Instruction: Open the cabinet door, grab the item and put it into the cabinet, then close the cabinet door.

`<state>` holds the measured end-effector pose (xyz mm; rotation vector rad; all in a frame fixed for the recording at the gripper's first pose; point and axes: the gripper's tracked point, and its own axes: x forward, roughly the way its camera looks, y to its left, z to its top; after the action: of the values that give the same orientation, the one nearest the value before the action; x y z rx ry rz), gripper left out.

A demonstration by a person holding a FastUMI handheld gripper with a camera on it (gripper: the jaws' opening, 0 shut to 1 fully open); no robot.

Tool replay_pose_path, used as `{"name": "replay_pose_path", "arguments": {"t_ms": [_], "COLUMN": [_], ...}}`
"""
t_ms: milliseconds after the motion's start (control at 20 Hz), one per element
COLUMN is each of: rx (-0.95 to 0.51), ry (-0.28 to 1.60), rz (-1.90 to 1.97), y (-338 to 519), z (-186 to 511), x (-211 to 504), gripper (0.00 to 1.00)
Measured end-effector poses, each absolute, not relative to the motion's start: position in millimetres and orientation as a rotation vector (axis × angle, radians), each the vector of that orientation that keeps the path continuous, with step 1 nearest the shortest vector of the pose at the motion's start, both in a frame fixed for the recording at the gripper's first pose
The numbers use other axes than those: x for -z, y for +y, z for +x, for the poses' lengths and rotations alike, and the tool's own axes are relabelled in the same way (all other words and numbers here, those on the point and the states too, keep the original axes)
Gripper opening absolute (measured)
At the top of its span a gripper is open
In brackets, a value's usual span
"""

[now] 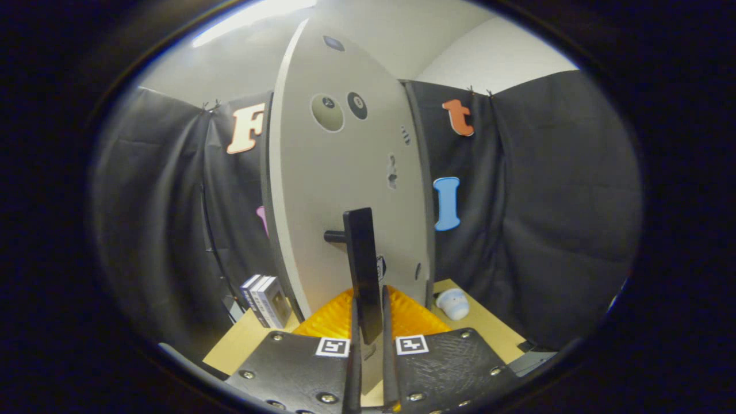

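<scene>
A tall pale grey cabinet door [345, 172] stands just ahead of me, with its thick edge showing on the left. A black vertical bar handle [361, 259] stands off the door on a short post. My gripper [368, 345] is shut on the lower end of this handle, one finger on each side of the bar. A small white rounded item [453, 303] lies on the wooden table [489, 322], to the right of the door and beyond my fingers. I cannot tell how far the door is swung.
An orange ribbed mat [333, 322] lies at the foot of the door, just beyond my fingers. A small grey and white box [265, 300] stands on the table to the left of the door. Black cloth walls close in behind and on both sides.
</scene>
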<state>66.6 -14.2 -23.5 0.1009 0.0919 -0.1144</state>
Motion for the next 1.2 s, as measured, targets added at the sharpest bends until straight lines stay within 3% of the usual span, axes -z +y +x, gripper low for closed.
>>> {"name": "replay_pose_path", "arguments": {"t_ms": [400, 850, 1200], "rx": [0.214, 0.084, 0.153], "ry": [0.079, 0.121, 0.127], "rz": [0.094, 0.122, 0.112], "y": [-69.0, -93.5, -111.5], "z": [53.0, 45.3, 43.7], "x": [15.9, 19.2, 19.8], "gripper": [0.15, 0.12, 0.12]}}
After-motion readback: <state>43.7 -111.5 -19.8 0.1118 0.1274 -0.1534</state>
